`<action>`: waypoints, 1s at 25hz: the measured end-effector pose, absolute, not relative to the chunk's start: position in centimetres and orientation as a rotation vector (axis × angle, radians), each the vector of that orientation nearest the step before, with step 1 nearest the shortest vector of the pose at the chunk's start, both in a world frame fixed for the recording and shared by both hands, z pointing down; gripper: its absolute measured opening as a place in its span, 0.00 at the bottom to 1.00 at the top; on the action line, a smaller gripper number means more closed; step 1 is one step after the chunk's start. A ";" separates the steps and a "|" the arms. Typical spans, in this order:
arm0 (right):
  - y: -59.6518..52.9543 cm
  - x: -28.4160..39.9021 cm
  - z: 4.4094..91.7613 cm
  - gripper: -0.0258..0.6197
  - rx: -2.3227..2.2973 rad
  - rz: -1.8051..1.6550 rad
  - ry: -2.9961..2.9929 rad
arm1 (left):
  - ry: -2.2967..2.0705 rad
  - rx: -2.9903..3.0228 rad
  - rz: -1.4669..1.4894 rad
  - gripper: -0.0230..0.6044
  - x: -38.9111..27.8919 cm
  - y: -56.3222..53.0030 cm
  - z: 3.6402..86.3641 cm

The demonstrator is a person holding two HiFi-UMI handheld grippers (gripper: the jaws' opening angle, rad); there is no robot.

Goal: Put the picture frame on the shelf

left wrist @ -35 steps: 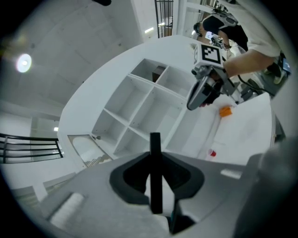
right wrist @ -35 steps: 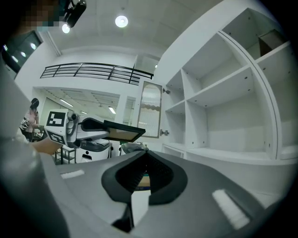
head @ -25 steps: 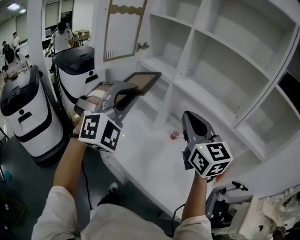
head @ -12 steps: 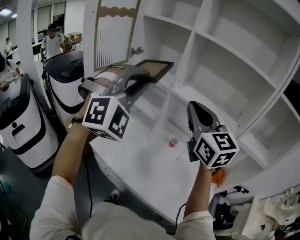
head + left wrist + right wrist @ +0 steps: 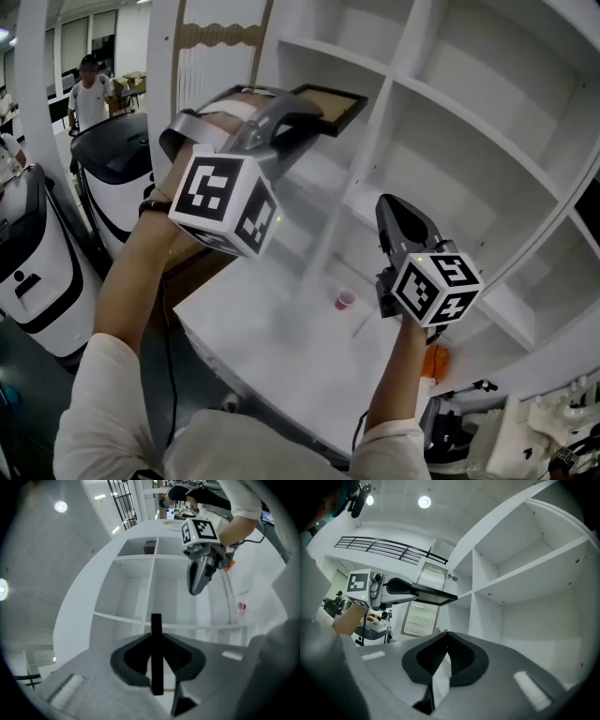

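Note:
The picture frame (image 5: 333, 105) is dark-edged with a brown face and lies nearly flat in the air, in front of an upper opening of the white shelf unit (image 5: 450, 122). My left gripper (image 5: 298, 114) is shut on its near edge. In the left gripper view the frame (image 5: 156, 623) shows edge-on as a dark bar between the jaws of the left gripper (image 5: 156, 641). My right gripper (image 5: 386, 204) hangs lower right over the counter, shut and empty. In the right gripper view its tips (image 5: 446, 635) meet, and the frame (image 5: 433, 595) shows at upper left.
A small pink cup (image 5: 345, 300) stands on the white counter (image 5: 281, 347) below the shelves. An orange object (image 5: 437, 356) lies at the counter's right end. A slatted cabinet door (image 5: 211, 66) stands open at upper left. White-and-black machines (image 5: 37, 272) and a person (image 5: 89, 89) are at left.
My left gripper has lifted the frame higher and further right, closer to the upper shelf openings. The right gripper has barely shifted.

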State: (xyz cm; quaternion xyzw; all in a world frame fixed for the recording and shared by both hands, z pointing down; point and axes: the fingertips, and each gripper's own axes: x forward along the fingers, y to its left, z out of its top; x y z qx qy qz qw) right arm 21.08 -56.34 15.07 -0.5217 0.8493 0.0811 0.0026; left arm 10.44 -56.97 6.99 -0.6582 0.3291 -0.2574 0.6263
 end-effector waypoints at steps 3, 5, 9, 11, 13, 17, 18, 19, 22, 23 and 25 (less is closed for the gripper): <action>-57.5 20.9 14.4 0.05 -1.652 0.266 2.664 | 0.739 -1.497 -0.585 0.15 10.5 -58.5 5.4; -58.3 20.7 14.0 0.05 -1.660 0.273 2.670 | 0.730 -1.494 -0.590 0.15 10.4 -59.5 4.5; -59.7 20.4 13.0 0.05 -1.672 0.293 2.667 | 0.713 -1.489 -0.610 0.15 10.5 -61.3 3.6; -60.2 20.1 12.5 0.05 -1.669 0.305 2.672 | 0.708 -1.490 -0.618 0.15 10.5 -62.1 3.3; -60.6 19.9 12.0 0.05 -1.667 0.318 2.676 | 0.714 -1.486 -0.618 0.15 10.3 -62.8 2.8; -61.1 19.6 11.7 0.05 -1.664 0.334 2.674 | 0.747 -1.460 -0.595 0.15 9.7 -63.6 1.6; -61.2 19.3 11.7 0.05 -1.661 0.337 2.676 | 0.753 -1.450 -0.593 0.15 9.6 -63.9 1.4; -61.4 19.1 11.7 0.05 -1.658 0.340 2.679 | 0.757 -1.442 -0.592 0.15 9.5 -64.1 1.2; -61.6 18.4 11.5 0.05 -1.650 0.349 2.685 | 0.755 -1.435 -0.591 0.15 9.6 -65.0 0.6; -61.6 18.3 11.4 0.05 -1.647 0.351 2.683 | 0.750 -1.437 -0.596 0.15 9.6 -65.3 0.4; -61.8 18.2 11.3 0.05 -1.647 0.352 2.680 | 0.736 -1.436 -0.614 0.15 9.8 -65.9 0.2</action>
